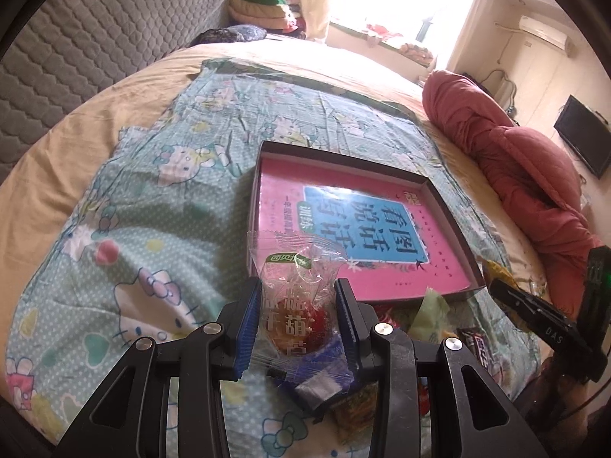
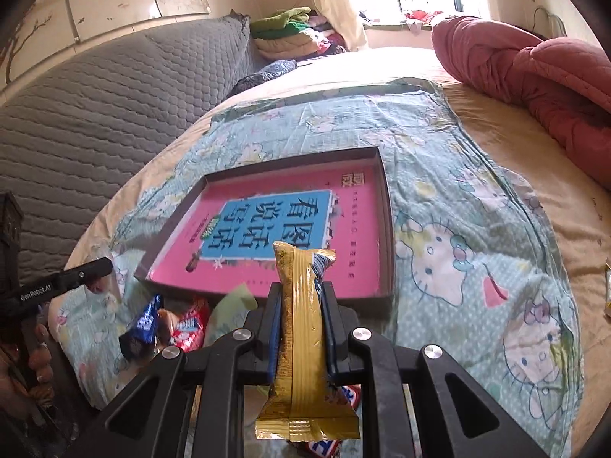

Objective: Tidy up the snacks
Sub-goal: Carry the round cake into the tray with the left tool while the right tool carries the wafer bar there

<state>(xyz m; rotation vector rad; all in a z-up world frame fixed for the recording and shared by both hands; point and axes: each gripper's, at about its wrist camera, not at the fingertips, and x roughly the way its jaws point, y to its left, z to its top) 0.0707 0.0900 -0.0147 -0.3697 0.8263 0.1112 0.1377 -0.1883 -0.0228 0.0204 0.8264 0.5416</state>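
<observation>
Left gripper (image 1: 298, 297): closed on clear-wrapped candy (image 1: 296, 305), near tray (image 1: 450, 206) edge. Right gripper (image 2: 301, 305): clamped on gold snack bar (image 2: 301, 328), near tray. Risk: slick wrappers slipping out; grippers colliding over tray.

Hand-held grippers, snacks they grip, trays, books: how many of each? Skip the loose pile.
Hand-held grippers: 2, the left hand-held gripper and the right hand-held gripper
Gripped snacks: 2, a clear-wrapped candy and a gold packet
Trays: 1, the tray
Books: 1, the book lying in it
Total: 6
</observation>
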